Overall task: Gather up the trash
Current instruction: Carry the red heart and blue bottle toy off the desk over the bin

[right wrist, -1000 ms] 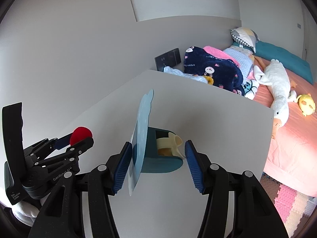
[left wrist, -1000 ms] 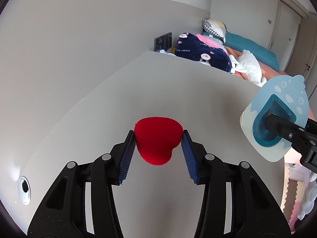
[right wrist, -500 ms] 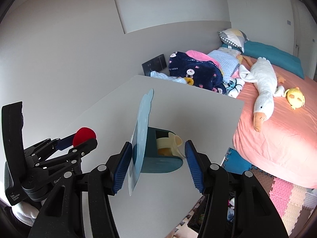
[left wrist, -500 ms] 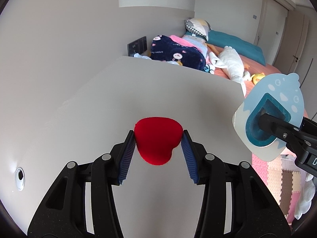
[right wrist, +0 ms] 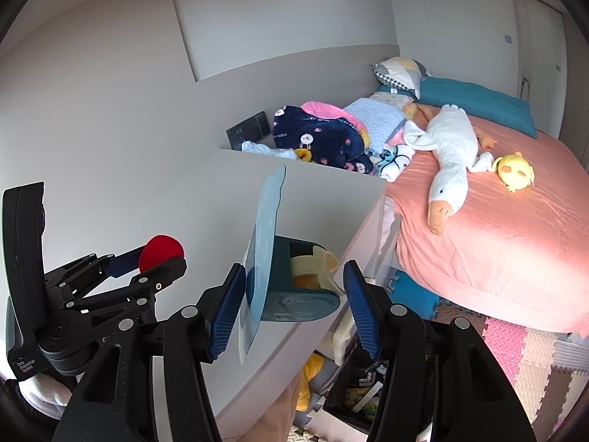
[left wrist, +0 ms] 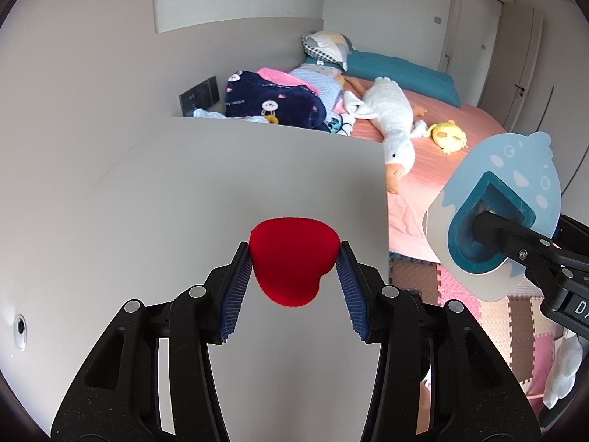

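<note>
My left gripper point(left wrist: 294, 258) is shut on a red heart-shaped plush piece point(left wrist: 292, 259) and holds it above the white desk top point(left wrist: 184, 191). It also shows in the right wrist view point(right wrist: 162, 252), at the left. My right gripper point(right wrist: 294, 287) is shut on a teal tape dispenser point(right wrist: 298, 294) with a light blue card backing point(right wrist: 263, 243) and a cream roll inside. The same item shows at the right of the left wrist view point(left wrist: 493, 217), off the desk's right edge.
A pink bed point(right wrist: 497, 228) with a white goose plush point(right wrist: 447, 154), a yellow plush point(right wrist: 515, 171) and a navy blanket point(right wrist: 320, 136) lies beyond the desk. Foam floor mats point(right wrist: 515, 346) and a box of clutter point(right wrist: 353, 386) sit below the desk edge.
Both grippers have swung to the right with their items still held. The desk's right edge, the bed and the floor mats have come into view.
</note>
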`<state>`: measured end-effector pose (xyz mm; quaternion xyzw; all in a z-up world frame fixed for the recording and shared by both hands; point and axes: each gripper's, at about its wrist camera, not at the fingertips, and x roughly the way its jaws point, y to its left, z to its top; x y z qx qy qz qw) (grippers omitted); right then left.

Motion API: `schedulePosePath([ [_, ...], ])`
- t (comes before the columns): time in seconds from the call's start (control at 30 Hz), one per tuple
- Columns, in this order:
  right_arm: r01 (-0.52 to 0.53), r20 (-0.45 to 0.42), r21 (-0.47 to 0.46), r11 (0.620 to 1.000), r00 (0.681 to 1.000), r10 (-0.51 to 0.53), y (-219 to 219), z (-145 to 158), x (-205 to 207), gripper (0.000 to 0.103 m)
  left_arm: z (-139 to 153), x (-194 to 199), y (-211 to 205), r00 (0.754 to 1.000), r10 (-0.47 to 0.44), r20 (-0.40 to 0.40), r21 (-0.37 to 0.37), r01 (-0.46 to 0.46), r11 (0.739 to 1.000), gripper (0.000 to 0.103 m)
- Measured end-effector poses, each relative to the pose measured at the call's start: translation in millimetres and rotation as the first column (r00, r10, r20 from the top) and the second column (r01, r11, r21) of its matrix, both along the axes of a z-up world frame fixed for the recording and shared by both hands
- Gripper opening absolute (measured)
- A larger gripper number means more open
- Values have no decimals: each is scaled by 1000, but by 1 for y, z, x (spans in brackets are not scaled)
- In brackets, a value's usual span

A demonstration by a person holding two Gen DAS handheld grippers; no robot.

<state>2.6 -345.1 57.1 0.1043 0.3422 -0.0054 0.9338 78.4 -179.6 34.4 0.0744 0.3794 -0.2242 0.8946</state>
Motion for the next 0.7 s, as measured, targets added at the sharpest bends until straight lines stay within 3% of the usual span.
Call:
schedulePosePath([
  [0.7,188,-9,-14,982,982,-188,-90,-4,-60,56,4,-46,-100,983,-181,0,-1,181,983,47],
])
